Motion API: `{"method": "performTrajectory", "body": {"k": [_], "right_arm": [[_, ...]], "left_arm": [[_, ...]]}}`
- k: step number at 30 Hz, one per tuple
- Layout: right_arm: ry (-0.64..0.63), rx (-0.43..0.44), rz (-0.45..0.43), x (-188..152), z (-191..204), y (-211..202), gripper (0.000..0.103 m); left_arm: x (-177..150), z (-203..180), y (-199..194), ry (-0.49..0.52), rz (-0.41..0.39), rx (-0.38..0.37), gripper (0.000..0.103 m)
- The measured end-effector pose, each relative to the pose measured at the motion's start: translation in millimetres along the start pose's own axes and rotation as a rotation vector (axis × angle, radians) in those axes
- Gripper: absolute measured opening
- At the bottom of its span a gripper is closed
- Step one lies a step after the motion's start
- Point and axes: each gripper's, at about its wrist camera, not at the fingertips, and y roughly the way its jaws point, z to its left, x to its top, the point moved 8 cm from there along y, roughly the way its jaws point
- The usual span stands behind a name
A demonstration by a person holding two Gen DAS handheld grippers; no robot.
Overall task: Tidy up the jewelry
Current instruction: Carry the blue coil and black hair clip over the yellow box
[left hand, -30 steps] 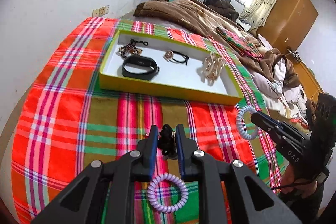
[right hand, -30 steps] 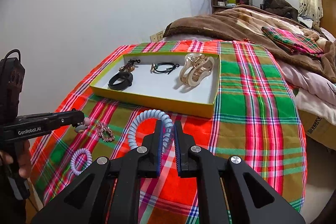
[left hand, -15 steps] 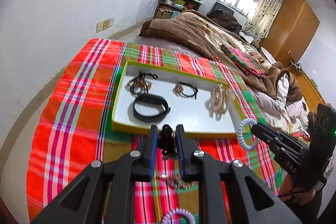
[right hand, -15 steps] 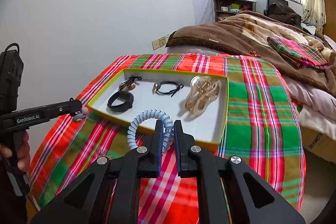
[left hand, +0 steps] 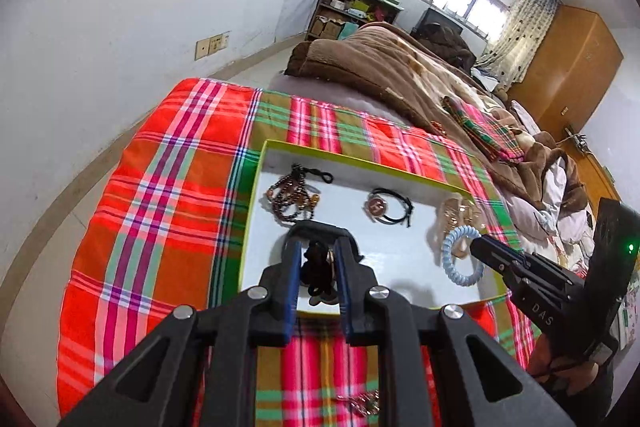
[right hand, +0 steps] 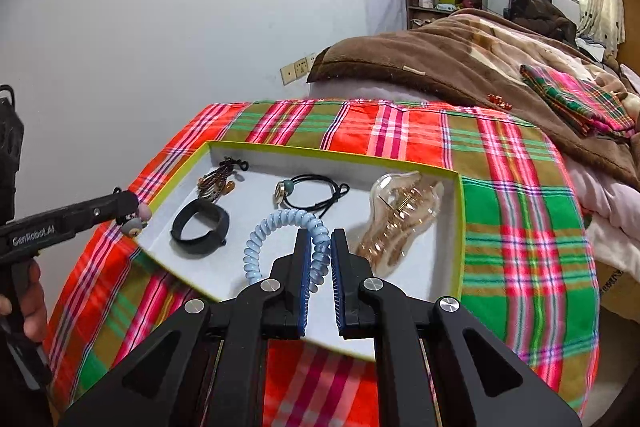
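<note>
A shallow tray (left hand: 253,203) with a yellow-green rim and a white floor lies on the plaid cloth. In it are a beaded bracelet (left hand: 290,195), a black cord with a round charm (left hand: 387,207), a golden hair claw (right hand: 400,219) and a black band (right hand: 200,227). My left gripper (left hand: 318,251) hangs over the tray's near left part, shut on a black hair tie (left hand: 316,267) with a small charm. My right gripper (right hand: 320,243) is over the tray's near edge, shut on a pale blue spiral hair tie (right hand: 276,225). Each gripper shows in the other's view: the left gripper (right hand: 132,206), the right gripper (left hand: 479,247).
The plaid cloth (left hand: 160,211) covers the bed's near end; a loose chain bracelet (left hand: 360,401) lies on it behind my left gripper. A brown blanket (right hand: 460,67) is piled beyond the tray. A white wall runs along the left, and a person's hand (right hand: 30,307) holds the left handle.
Both grippers have moved forward from above the bare cloth to above the tray, each still holding its hair tie. The purple spiral tie has dropped out of view behind them.
</note>
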Motion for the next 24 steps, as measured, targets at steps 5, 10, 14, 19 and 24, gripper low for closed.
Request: {"method": "performTrajectory", "body": {"k": [5, 10, 14, 19, 24], "right_arm": [[-0.002, -0.009, 0.024, 6.3, 1.4, 21.6, 0.01], [-0.006, 0.001, 0.056, 8.4, 8.2, 41.9, 0.01], [-0.008, 0.009, 0.072, 7.8, 12.5, 52.1, 0.01], [-0.007, 0.004, 0.089, 4.8, 13.1, 60.4, 0.01], [-0.011, -0.001, 0.095, 3.8, 12.3, 64.2, 0.01]], "left_arm": [[-2.8, 8.6, 9.5, -0.001, 0.015, 0.02, 0.018], [-6.0, 16.8, 16.1, -0.015, 0.026, 0.029, 0.018], [-8.1, 20.9, 19.3, -0.013, 0.031, 0.039, 0.018], [-11.4, 22.5, 24.7, -0.011, 0.045, 0.039, 0.018], [-11.8, 24.5, 25.5, -0.014, 0.045, 0.041, 0.018]]}}
